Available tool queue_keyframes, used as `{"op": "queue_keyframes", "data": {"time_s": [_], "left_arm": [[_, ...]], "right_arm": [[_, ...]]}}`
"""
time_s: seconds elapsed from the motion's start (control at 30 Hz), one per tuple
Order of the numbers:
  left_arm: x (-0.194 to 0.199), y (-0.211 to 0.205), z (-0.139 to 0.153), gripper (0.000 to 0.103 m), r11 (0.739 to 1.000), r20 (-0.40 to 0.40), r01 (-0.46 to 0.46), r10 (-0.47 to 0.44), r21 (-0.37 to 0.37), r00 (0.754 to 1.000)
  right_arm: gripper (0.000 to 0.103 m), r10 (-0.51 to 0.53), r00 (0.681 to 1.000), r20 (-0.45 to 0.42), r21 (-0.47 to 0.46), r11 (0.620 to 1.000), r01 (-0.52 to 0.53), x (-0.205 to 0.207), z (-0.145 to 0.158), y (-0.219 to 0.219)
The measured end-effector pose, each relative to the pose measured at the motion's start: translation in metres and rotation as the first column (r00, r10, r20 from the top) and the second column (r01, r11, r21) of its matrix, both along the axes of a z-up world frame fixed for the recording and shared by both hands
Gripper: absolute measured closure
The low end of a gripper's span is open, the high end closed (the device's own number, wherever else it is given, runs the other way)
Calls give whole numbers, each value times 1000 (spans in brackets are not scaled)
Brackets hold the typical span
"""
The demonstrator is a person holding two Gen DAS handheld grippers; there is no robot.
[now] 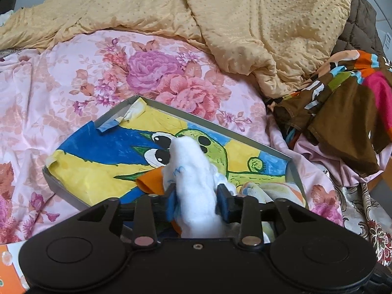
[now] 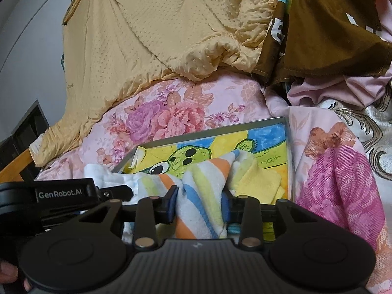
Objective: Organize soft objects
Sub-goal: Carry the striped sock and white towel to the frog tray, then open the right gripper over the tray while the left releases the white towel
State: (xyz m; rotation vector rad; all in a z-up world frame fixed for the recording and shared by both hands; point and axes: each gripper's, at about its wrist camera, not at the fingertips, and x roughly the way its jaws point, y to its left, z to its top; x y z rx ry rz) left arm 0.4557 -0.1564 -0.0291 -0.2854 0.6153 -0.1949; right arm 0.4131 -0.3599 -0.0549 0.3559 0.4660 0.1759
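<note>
Both tongs are pinching soft things over the same shallow tray on the bed. Left gripper is squeezing a white plush toy between its blue pads, the fluffy body bulging forward past the fingers and an orange beak-like part sticking out to the left side of it. Right gripper is clamping a striped towel, banded in orange, blue, yellow and white, which is bunching up between its fingers and lying on into the tray. Just beyond the towel, a folded yellow cloth is resting in the tray's near right corner. The grey tray is sitting on a pink floral bedsheet, and its floor is carrying a bright crayon drawing of a green big-eyed creature on blue and yellow, whose far left corner is curling up over the rim. In the right wrist view the left tool's black body, marked GenRobot.AI, is showing at the left edge with the white plush beside it. Behind the tray a dotted yellow blanket is lying heaped, and to the right a brown patterned garment is crumpling against it.
</note>
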Motion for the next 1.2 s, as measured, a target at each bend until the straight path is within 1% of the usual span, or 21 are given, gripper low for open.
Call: {"op": "queue_keyframes", "data": {"time_s": [0.07,0.1,0.2,0.27,0.3,0.37,0.5,0.57,0.63,0.77,0.9,0.97,1.07,1.2], "left_arm": [[-3,1,1,61,1000,2,-5,5,1,1000],[-4,2,2,60,1000,4,-9,9,1,1000],[-10,3,4,53,1000,8,-15,15,4,1000],[-14,5,5,46,1000,13,-25,25,-2,1000],[-16,7,6,44,1000,14,-30,30,-7,999],[-19,10,8,41,999,15,-43,43,-12,999],[-26,13,13,36,998,25,-61,61,-8,998],[-30,15,16,33,997,29,-70,71,-11,997],[-35,18,19,30,997,29,-83,83,-11,996],[-47,25,25,22,993,46,-114,114,-3,992],[-59,31,33,18,990,59,-138,137,3,989],[-67,33,37,12,989,73,-145,143,17,987],[-80,33,45,6,985,95,-163,158,48,983],[-97,37,53,3,982,107,-180,173,63,979]], "right_arm": [[54,2,1000,-5,-7,1000,-2,0,1,0],[53,2,1000,-6,-15,1000,-2,0,2,1],[46,0,1000,-3,-28,1000,0,-2,4,1],[40,0,1000,2,-34,999,0,-3,5,0],[38,-1,1000,5,-38,999,1,-4,6,0],[31,-5,1000,17,-50,999,6,-7,9,1],[25,-7,999,31,-59,998,9,-11,14,0],[19,-6,999,35,-52,999,8,-12,15,-2],[18,-10,999,39,-50,999,12,-14,17,-3],[10,-13,999,48,-42,999,15,-19,22,-5],[5,-19,998,57,-44,999,21,-28,27,-7],[0,-34,998,60,-49,998,37,-34,30,-7],[0,-57,996,75,-72,995,63,-45,37,-7],[0,-65,993,103,-113,991,76,-63,49,-6]]}}
